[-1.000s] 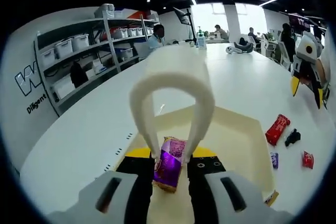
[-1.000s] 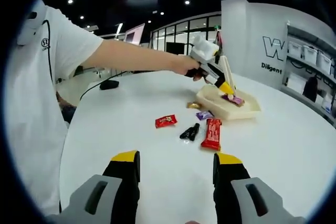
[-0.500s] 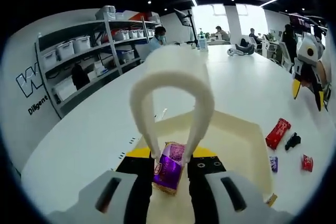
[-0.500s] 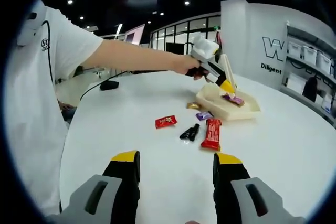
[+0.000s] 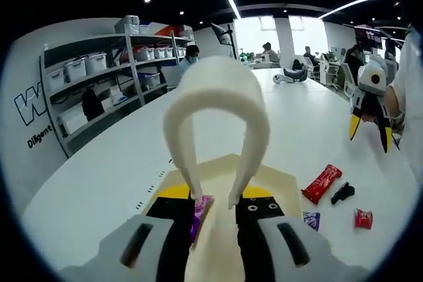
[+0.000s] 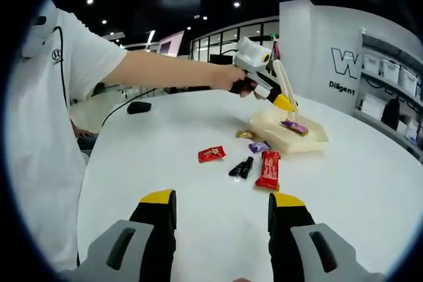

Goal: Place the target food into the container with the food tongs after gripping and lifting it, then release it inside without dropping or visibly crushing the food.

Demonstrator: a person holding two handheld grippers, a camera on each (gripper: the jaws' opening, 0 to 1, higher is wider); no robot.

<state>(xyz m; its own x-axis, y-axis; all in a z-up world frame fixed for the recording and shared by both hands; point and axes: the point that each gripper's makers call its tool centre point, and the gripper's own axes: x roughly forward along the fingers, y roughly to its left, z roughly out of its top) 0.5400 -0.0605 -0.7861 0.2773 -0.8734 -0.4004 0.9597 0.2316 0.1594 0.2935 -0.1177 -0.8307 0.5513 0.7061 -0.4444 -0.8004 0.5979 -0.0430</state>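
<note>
One purple snack packet [image 6: 293, 125] lies inside the cream container [image 6: 288, 137], apart from the white food tongs [image 5: 215, 133] clamped in the left gripper [image 5: 216, 211]. Release step looks complete. Right gripper [image 6: 221, 209] jaws wide, empty above the bench [image 6: 370, 183]. Next: withdraw tongs clear of container

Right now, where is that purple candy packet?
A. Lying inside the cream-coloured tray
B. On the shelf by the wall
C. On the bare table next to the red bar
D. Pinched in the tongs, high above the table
A: in the right gripper view the purple packet lies in the cream tray, with the tongs lifted above it and their tips apart.
</note>
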